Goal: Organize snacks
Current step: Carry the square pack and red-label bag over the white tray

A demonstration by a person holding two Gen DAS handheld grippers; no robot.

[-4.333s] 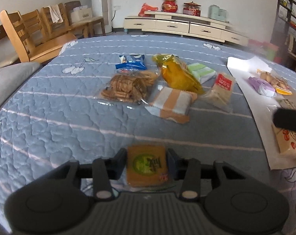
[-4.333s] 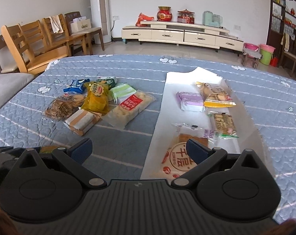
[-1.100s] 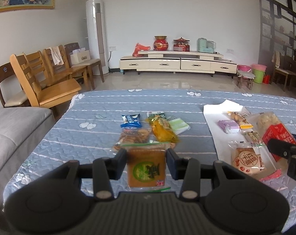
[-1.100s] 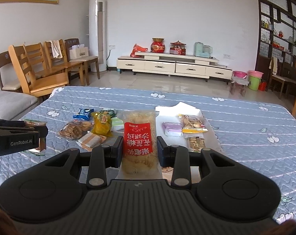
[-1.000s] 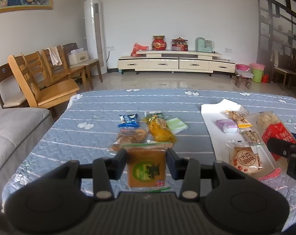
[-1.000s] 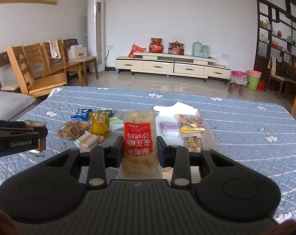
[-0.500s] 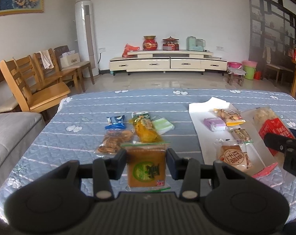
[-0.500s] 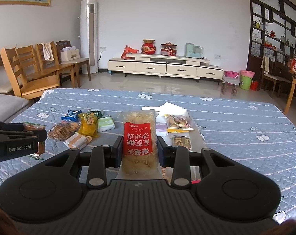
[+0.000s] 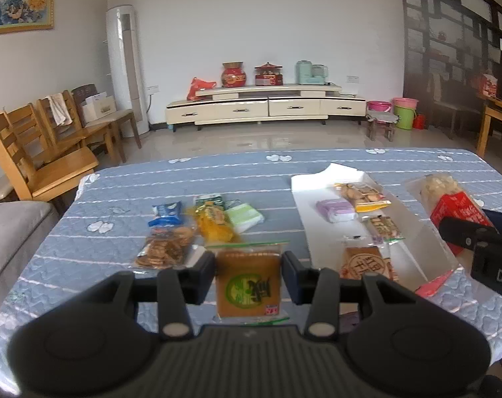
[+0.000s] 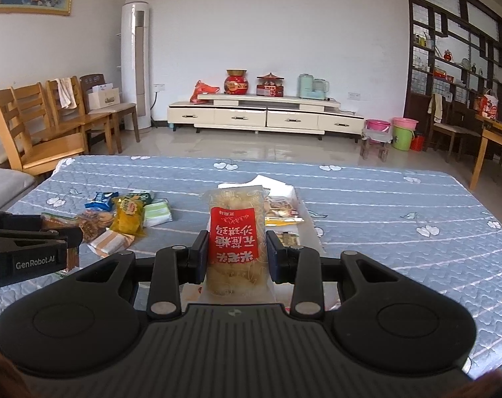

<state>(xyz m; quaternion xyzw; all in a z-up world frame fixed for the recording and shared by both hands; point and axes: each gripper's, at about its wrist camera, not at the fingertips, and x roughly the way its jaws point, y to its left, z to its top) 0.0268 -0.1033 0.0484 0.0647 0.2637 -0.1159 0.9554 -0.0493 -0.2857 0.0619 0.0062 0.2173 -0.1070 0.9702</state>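
My left gripper (image 9: 248,273) is shut on an orange snack packet with a green round label (image 9: 248,283), held above the blue quilted table (image 9: 251,172). My right gripper (image 10: 237,253) is shut on a clear rice-candy bag with a red label (image 10: 235,235), also held in the air. That bag shows at the right of the left wrist view (image 9: 450,205). A white sheet (image 9: 337,179) on the table holds several packets, among them a purple one (image 9: 335,209). A loose pile with a yellow bag (image 9: 214,222) and a cracker bag (image 9: 166,247) lies left of the sheet.
Wooden chairs (image 9: 38,152) stand at the table's left side, with a grey sofa (image 9: 5,242) nearer. A cream TV cabinet (image 9: 264,106) and a white tower air conditioner (image 9: 125,66) stand at the far wall. A wooden table (image 10: 493,139) stands far right.
Both grippers have risen and pulled back from the table with their packets still held. The table and snacks look smaller and lower in both views.
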